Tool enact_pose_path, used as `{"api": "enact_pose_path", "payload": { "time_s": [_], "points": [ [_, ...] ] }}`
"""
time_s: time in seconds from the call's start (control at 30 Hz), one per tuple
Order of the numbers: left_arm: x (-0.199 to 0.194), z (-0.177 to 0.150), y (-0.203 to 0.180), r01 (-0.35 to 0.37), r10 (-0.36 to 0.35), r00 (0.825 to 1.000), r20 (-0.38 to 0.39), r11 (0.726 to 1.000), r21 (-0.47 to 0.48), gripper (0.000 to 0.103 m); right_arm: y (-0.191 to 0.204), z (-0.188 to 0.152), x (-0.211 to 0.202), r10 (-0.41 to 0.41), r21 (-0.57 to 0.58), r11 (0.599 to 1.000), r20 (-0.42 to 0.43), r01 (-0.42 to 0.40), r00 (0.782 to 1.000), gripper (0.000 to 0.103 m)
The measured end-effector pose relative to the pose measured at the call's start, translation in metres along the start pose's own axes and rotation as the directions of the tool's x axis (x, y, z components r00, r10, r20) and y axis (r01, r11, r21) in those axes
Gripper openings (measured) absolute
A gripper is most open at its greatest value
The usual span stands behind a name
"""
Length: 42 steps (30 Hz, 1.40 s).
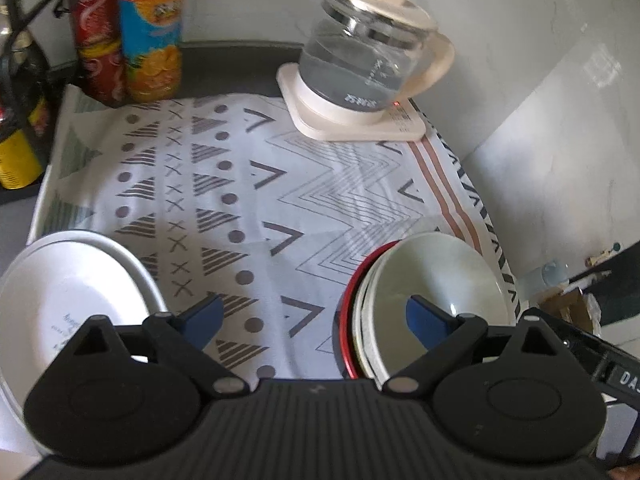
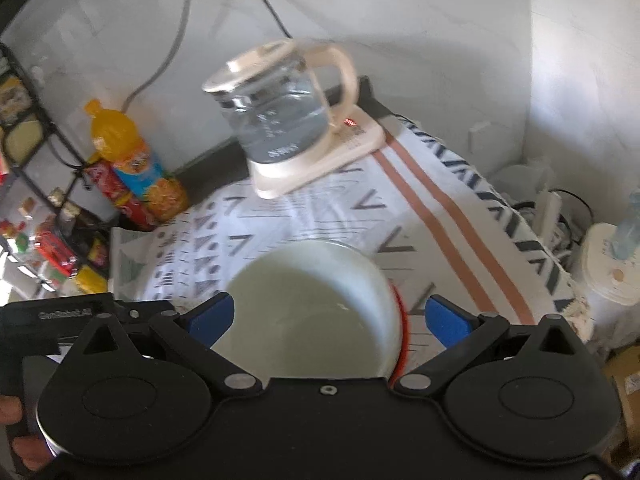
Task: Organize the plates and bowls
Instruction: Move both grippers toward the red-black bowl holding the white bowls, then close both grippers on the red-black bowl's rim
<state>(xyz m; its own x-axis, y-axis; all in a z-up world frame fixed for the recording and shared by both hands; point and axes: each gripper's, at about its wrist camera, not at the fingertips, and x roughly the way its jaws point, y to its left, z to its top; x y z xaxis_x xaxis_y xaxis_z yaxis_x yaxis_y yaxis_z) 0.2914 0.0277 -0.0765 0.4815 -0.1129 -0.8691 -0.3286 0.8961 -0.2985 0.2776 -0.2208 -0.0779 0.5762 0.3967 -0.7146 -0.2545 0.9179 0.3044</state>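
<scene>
Blue-padded, spread, gripping nothing: left gripper [image 1: 314, 314] over the cloth [image 1: 256, 184] between plates [image 1: 68, 304] and bowls [image 1: 436, 280]; right gripper [image 2: 328, 312] likewise wide, above the top bowl [image 2: 312, 304]. Seemingly near done: bowls nested at the near right edge, empty; plates stacked at the near left. Possibly only tidying left. Kettle [image 1: 360, 56] at the far right corner, part full of water.
</scene>
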Motion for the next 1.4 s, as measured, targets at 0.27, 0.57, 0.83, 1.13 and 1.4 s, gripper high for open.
{"api": "enact_pose_path", "payload": {
  "time_s": [0.27,0.57,0.83,1.13,1.4],
  "points": [
    [0.040,0.004,-0.010,0.060,-0.055,0.992,-0.111,0.998,0.037,0.096,-0.030,-0.009,0.020,-0.058,0.123,0.990,-0.053,0.064,0.997,0.103],
    [0.078,0.001,-0.011,0.072,-0.059,0.982,-0.179,0.995,0.065,0.094,-0.049,-0.031,0.052,-0.055,0.252,0.963,-0.149,0.092,0.987,0.094],
    [0.099,0.000,-0.001,0.099,-0.090,0.966,-0.241,0.995,0.026,0.060,-0.054,-0.042,0.070,-0.052,0.336,0.935,-0.199,0.118,0.979,0.075],
    [0.113,-0.004,-0.002,0.178,-0.177,0.940,-0.291,0.984,-0.023,0.030,-0.053,-0.047,0.083,0.000,0.372,0.925,-0.209,0.080,0.978,0.031],
    [0.094,-0.001,0.003,0.174,-0.173,0.956,-0.235,0.985,-0.018,0.030,-0.045,-0.040,0.076,0.023,0.352,0.935,-0.169,0.039,0.985,0.029]
  ]
}}
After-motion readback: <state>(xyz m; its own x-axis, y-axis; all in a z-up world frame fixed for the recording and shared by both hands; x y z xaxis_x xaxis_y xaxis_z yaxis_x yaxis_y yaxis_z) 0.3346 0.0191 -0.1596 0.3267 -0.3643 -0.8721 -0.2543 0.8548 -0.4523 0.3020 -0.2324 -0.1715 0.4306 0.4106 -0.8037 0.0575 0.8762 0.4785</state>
